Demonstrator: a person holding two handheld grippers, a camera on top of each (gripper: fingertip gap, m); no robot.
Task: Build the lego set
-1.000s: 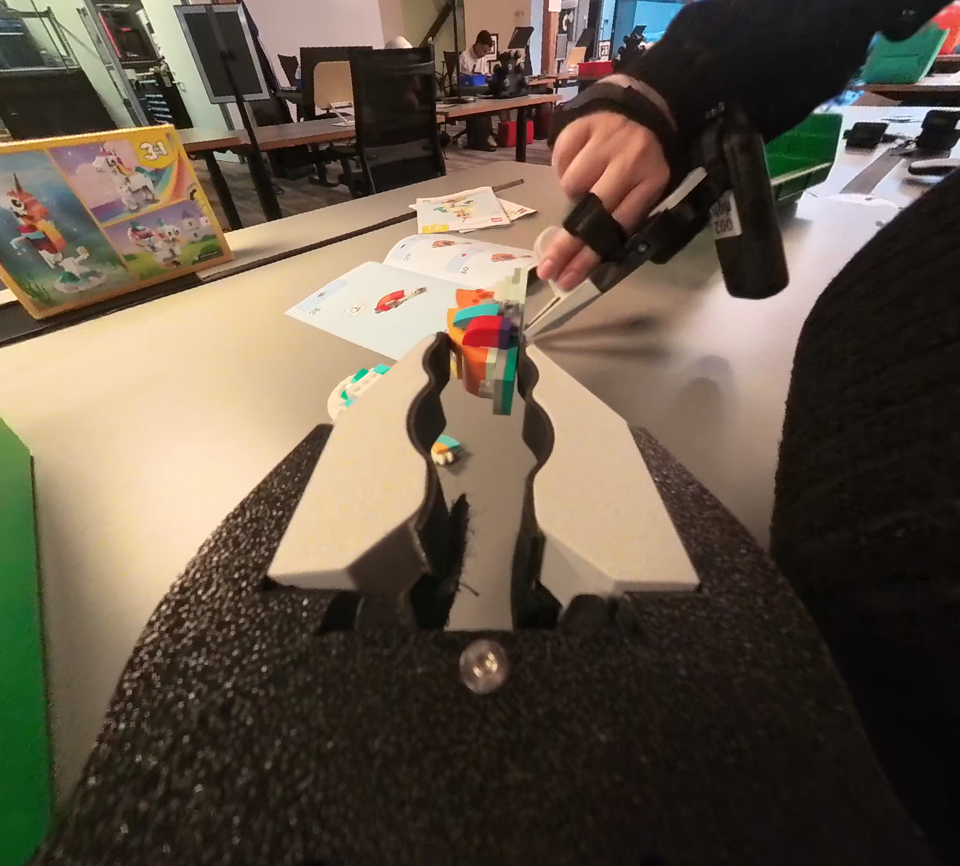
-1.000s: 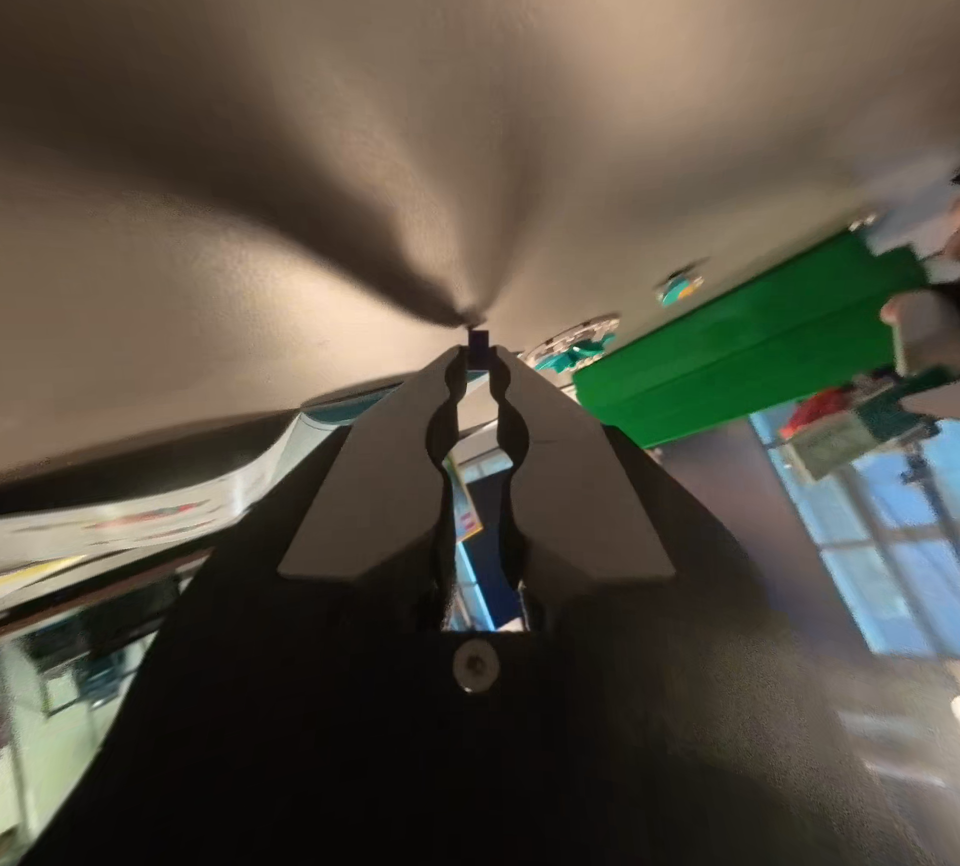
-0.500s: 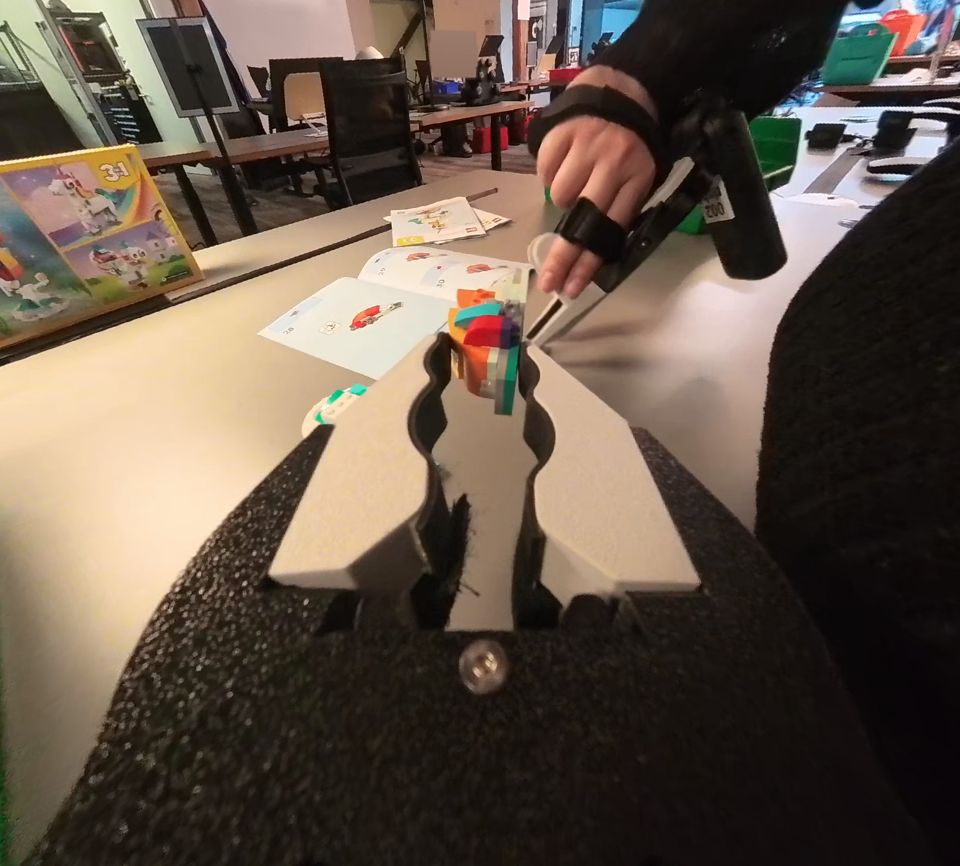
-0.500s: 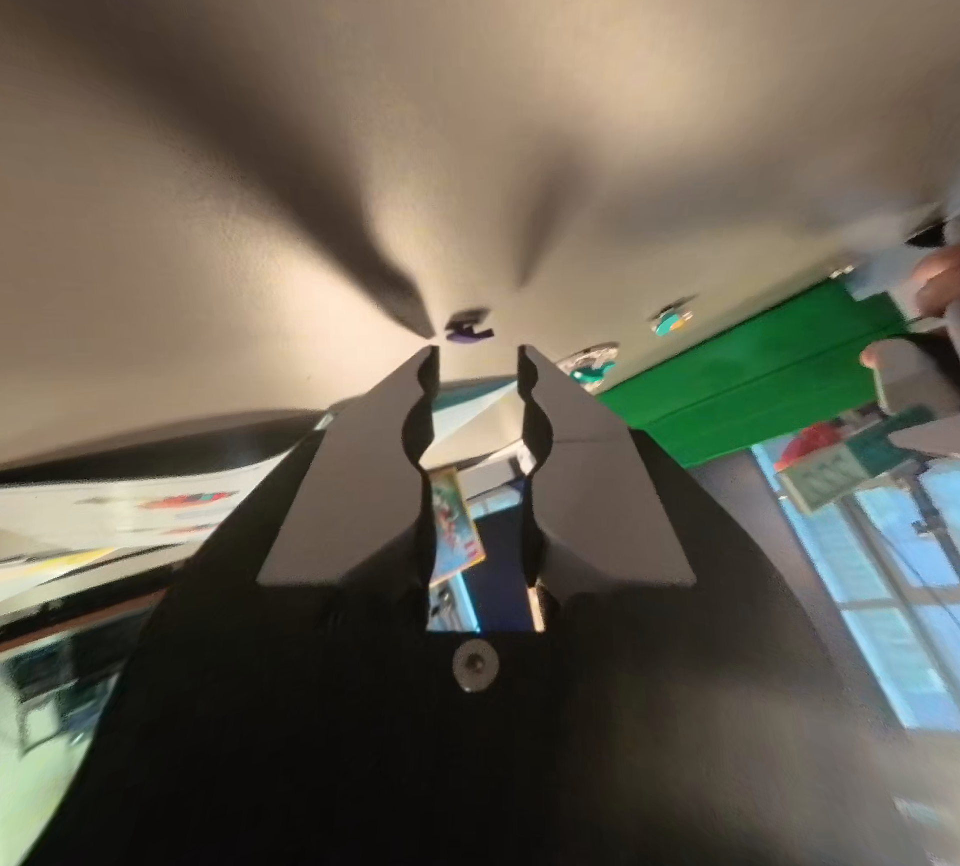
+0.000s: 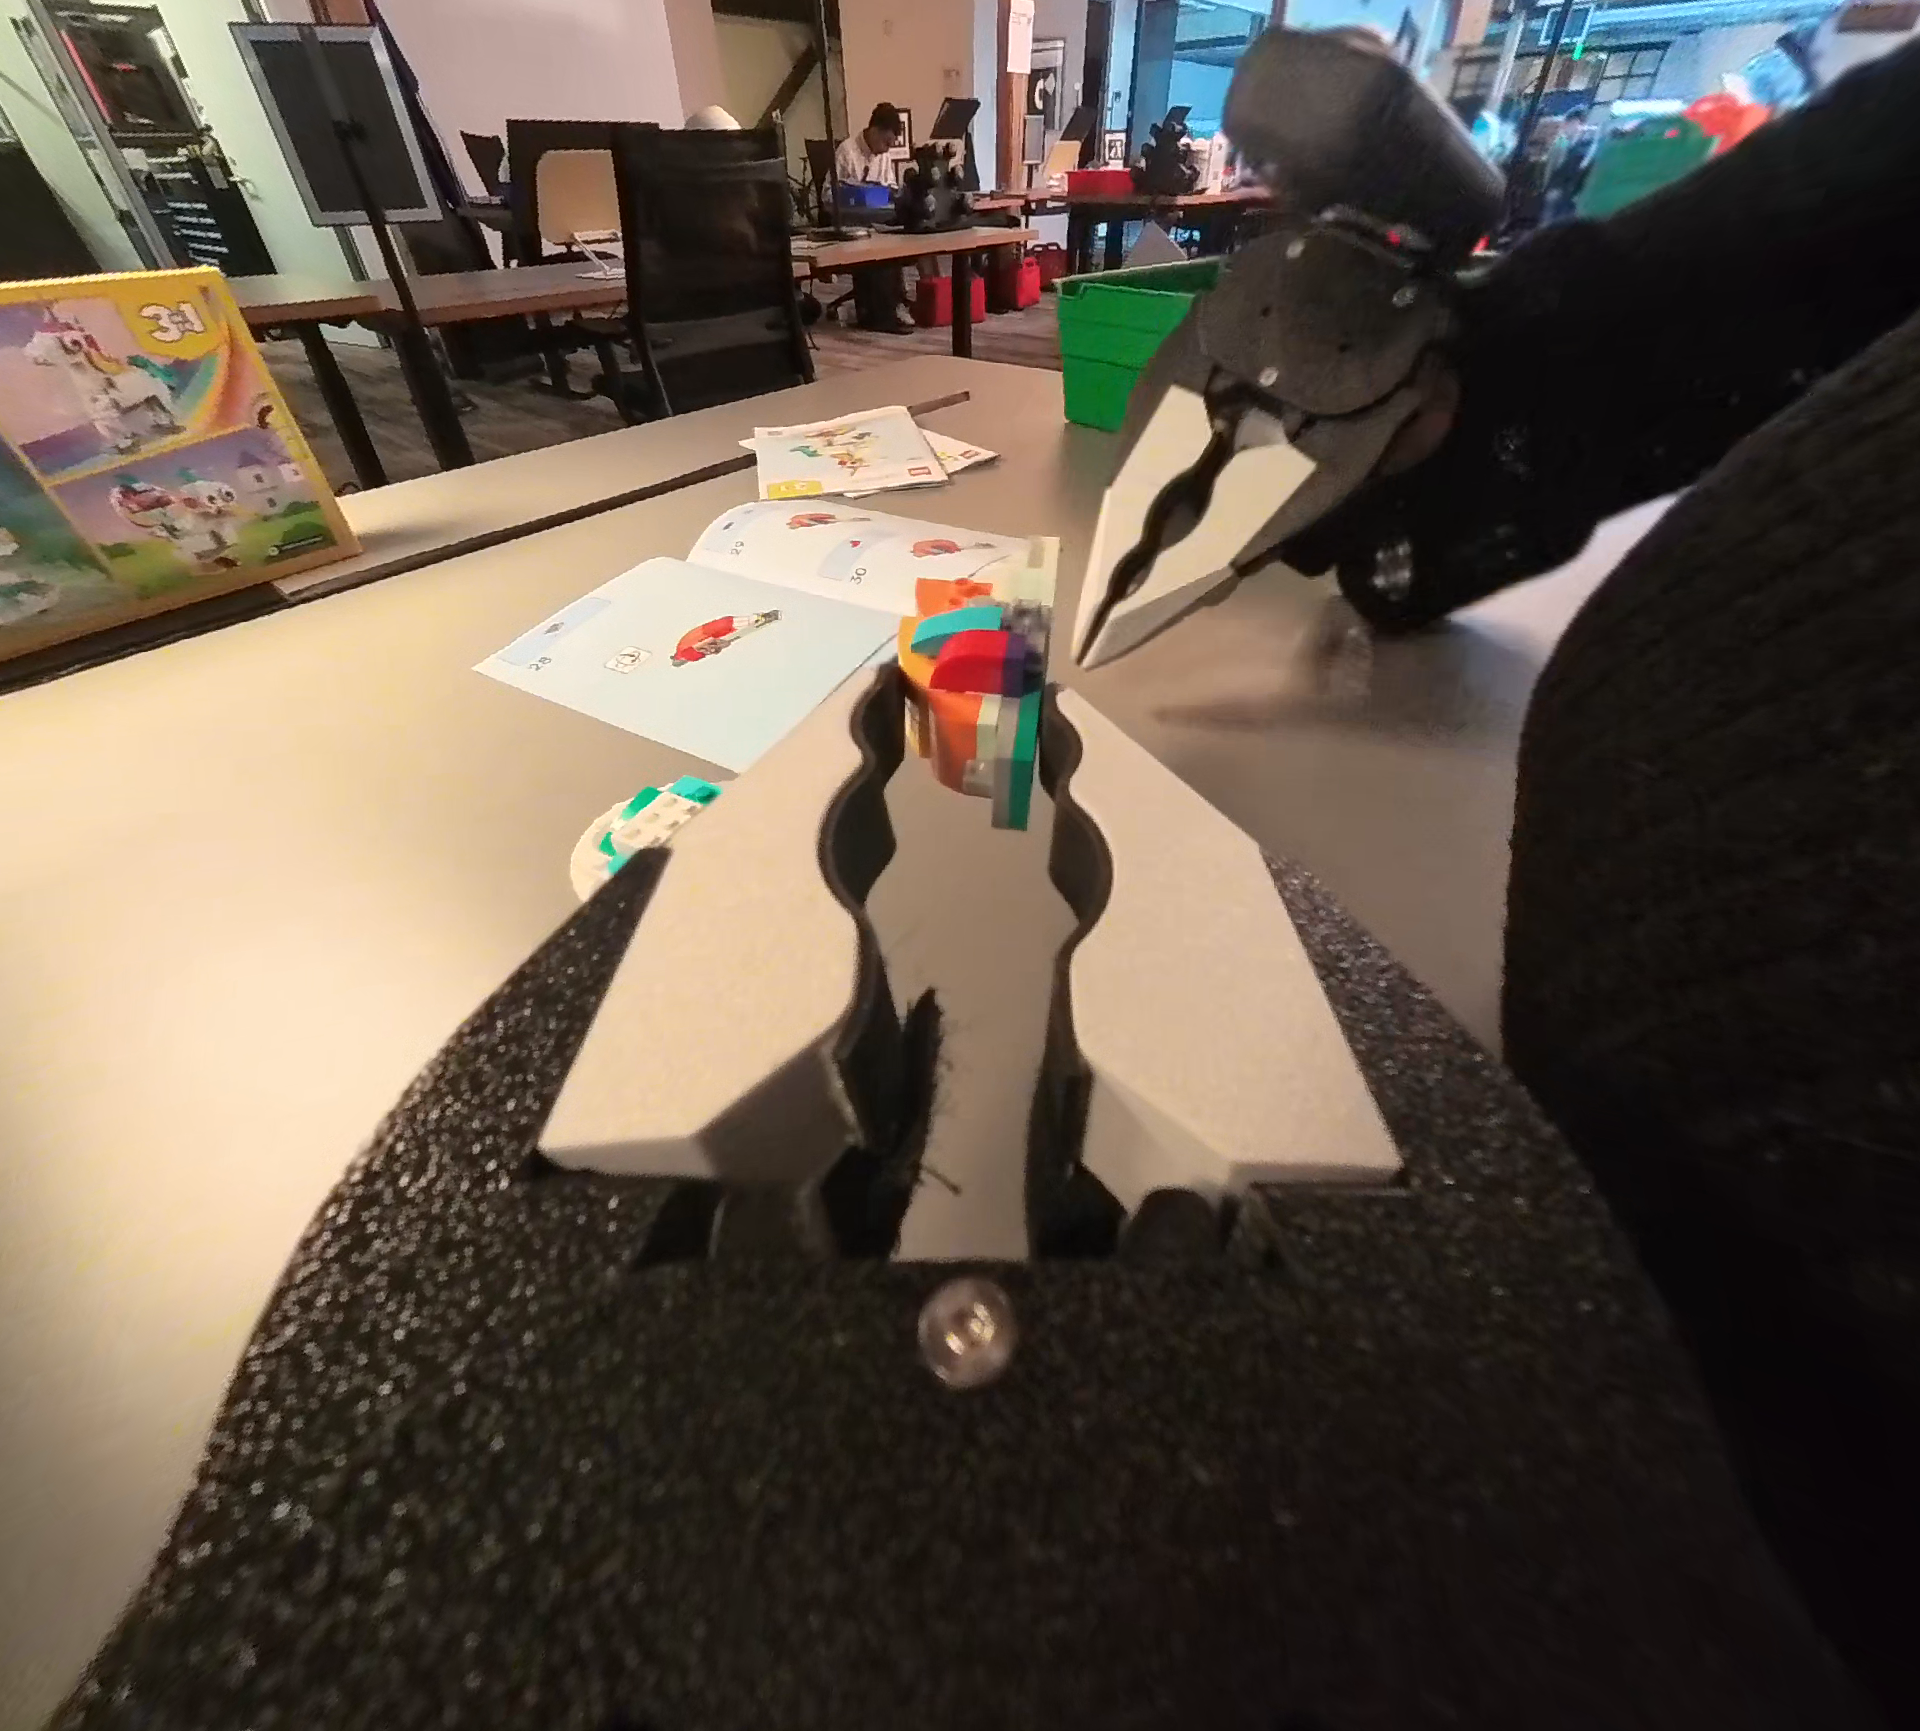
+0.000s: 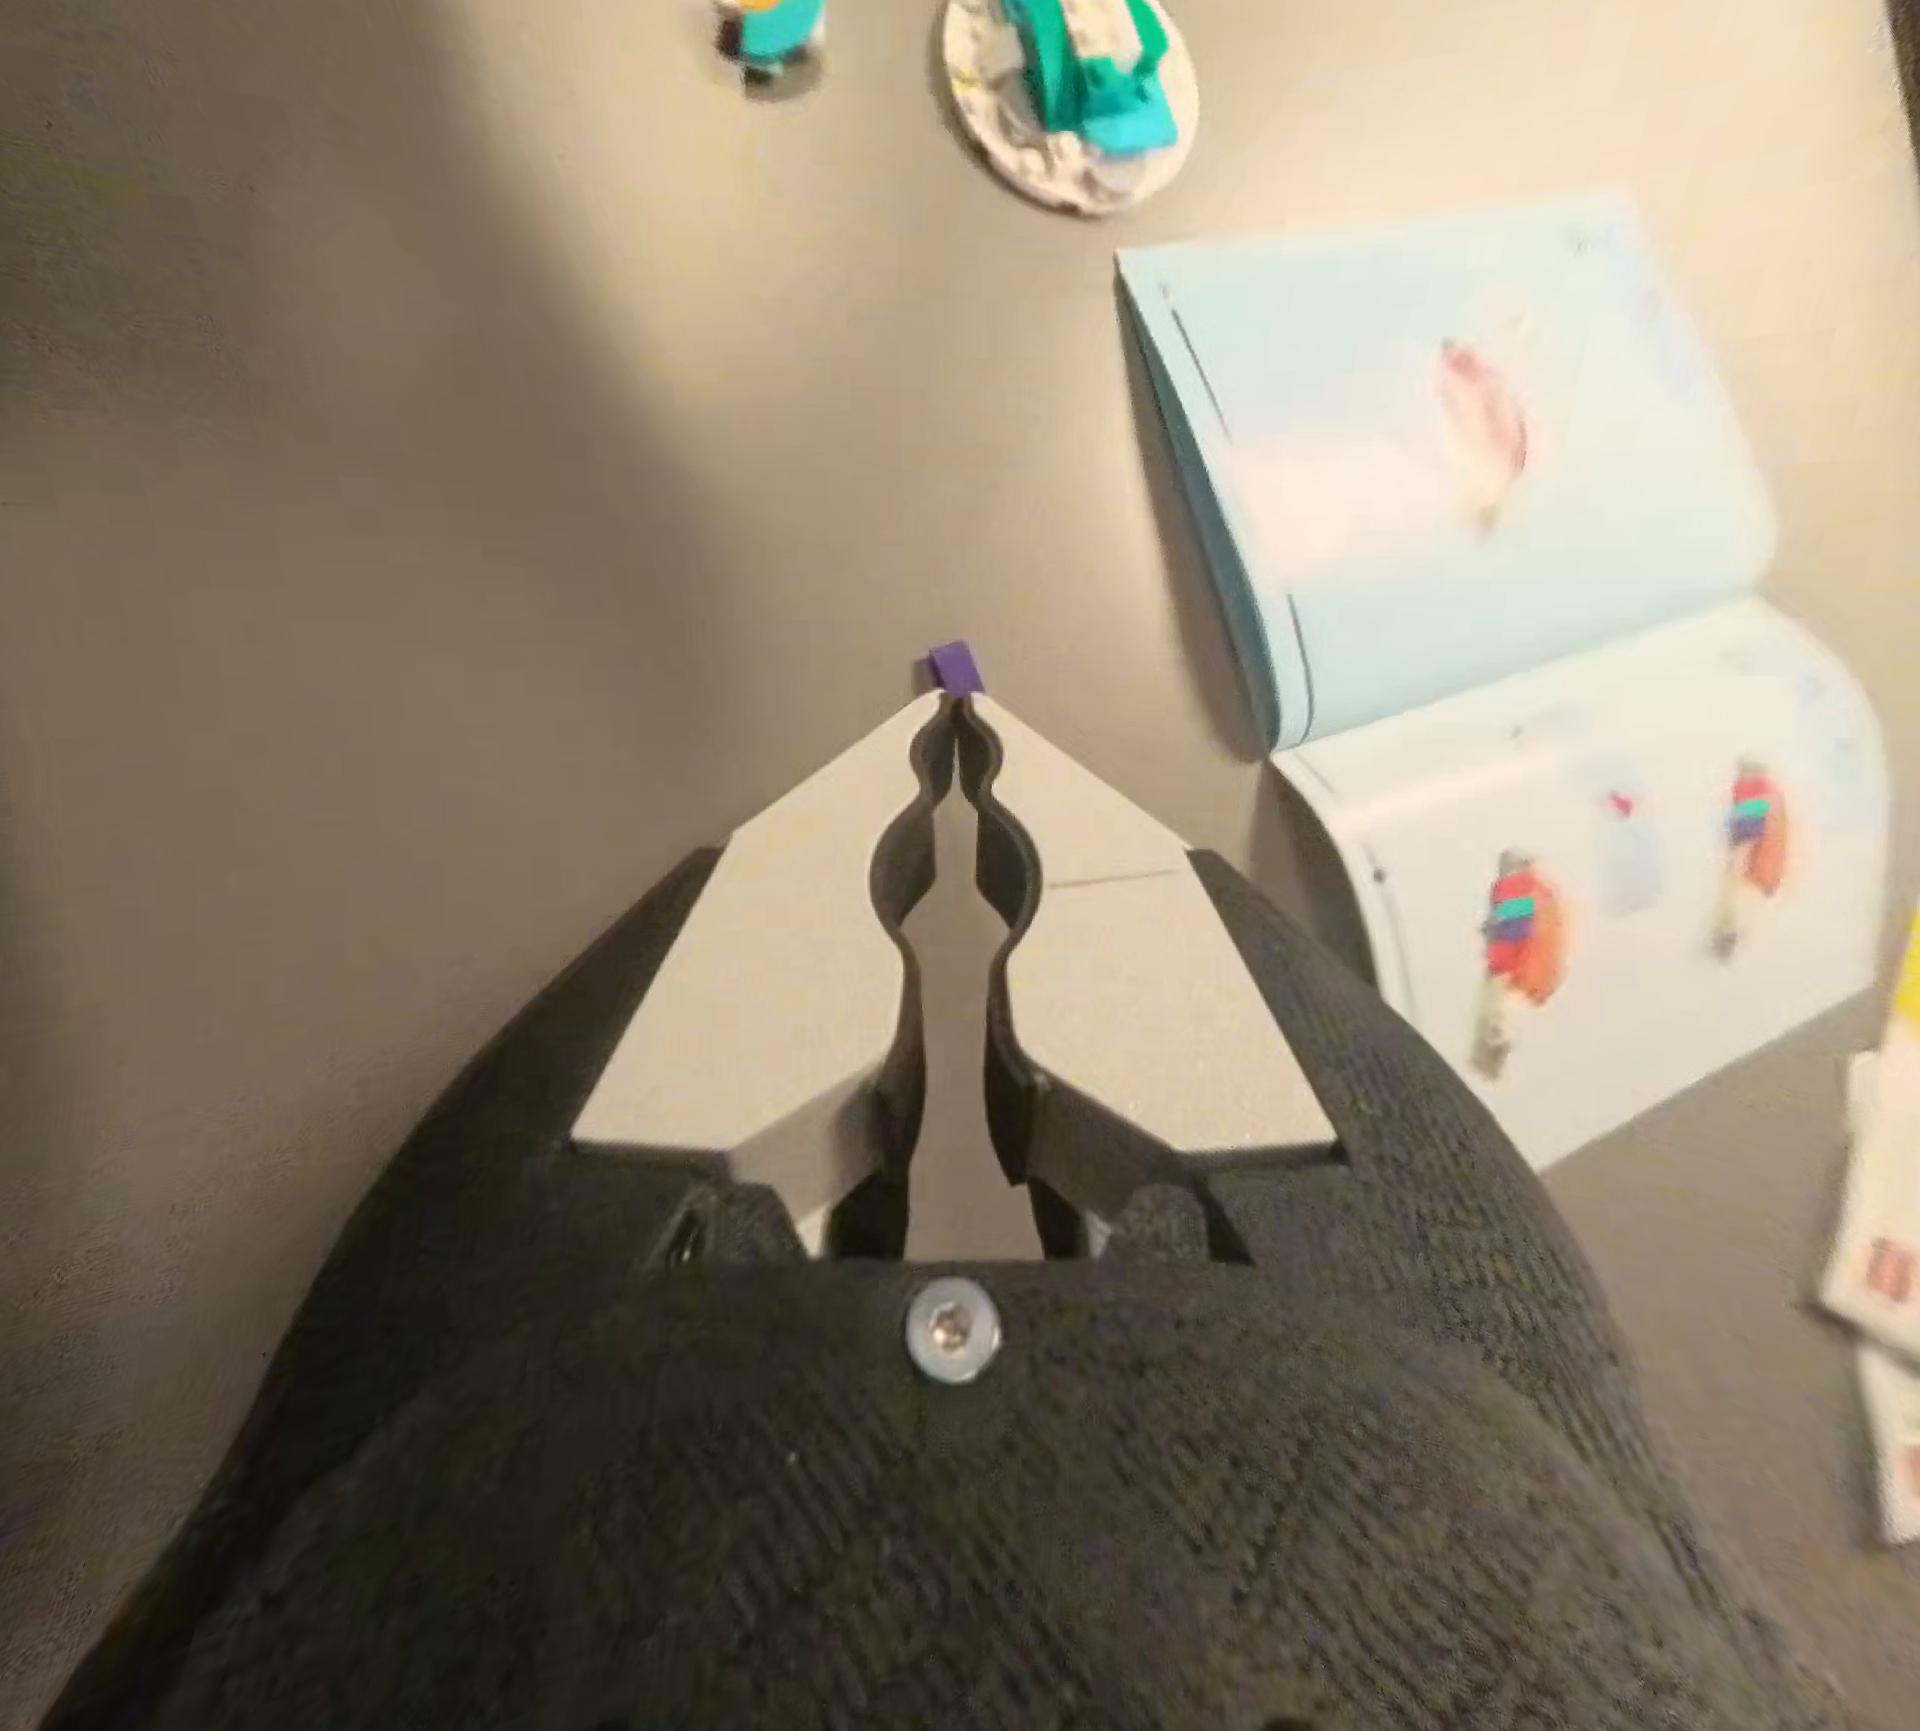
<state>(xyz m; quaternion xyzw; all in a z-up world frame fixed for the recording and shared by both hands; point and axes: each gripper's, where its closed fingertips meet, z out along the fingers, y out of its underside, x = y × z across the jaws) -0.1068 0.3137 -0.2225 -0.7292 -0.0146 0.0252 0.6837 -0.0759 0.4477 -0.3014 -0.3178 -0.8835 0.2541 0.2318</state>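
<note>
Lego work stands mid-build: the left gripper (image 5: 966, 725) clamps a small multicoloured brick sub-assembly of orange, red, teal and purple (image 5: 977, 694) above the grey table (image 5: 260, 850). The right gripper (image 6: 951, 707), tips pinched together, holds a tiny purple plastic piece (image 6: 954, 671) and points steeply down, just right of the assembly. Next, I judge, the purple piece must be lined up and pressed onto the held assembly. An open pale-blue instruction booklet (image 6: 1455, 455) and a white round base with teal bricks (image 6: 1070, 86) lie nearby.

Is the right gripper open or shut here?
Shut: the right gripper has its fingertips pinched together on a small purple brick, held above the grey table.
</note>
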